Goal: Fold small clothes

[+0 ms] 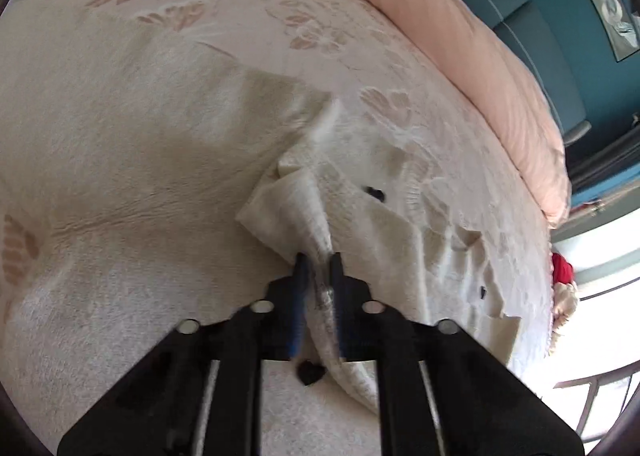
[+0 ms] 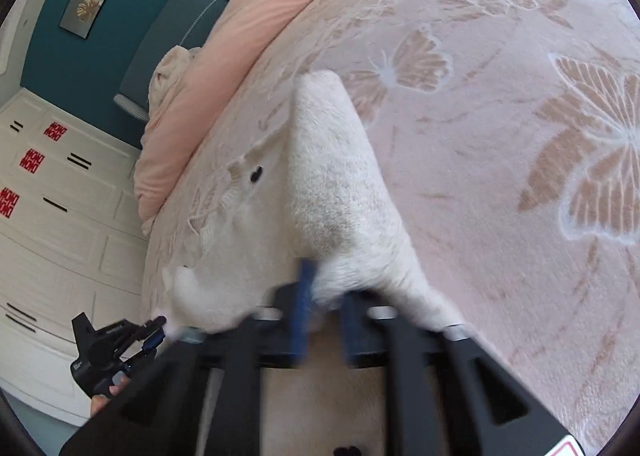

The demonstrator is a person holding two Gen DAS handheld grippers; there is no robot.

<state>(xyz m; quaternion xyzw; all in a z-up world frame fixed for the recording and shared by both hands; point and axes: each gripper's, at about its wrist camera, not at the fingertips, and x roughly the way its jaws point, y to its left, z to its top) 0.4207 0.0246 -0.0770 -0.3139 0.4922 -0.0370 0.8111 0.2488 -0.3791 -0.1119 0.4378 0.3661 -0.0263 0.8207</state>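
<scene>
Small cream fuzzy sweater [image 1: 360,224] spread across a pale bedspread [image 1: 120,136] patterned with butterflies and leaves, dotted with little black hearts [image 1: 374,192]. Left gripper [image 1: 318,260] pinched nearly closed on a bunched, rolled edge of the sweater, cloth running between the blue-padded fingers [image 1: 301,276] and down past them. Right gripper [image 2: 326,288] blurred, fingers close together with the sweater [image 2: 332,184] clamped between them, a sleeve-like length stretching away toward the butterfly print. In the right wrist view, the other gripper [image 2: 158,330] seen at lower left, holding a corner of the same garment off the bedspread [image 2: 500,176]. Pink quilt [image 1: 460,36] folded along the far side, teal headboard [image 2: 168,28] behind it, white drawers [image 2: 60,216] with red stickers near
</scene>
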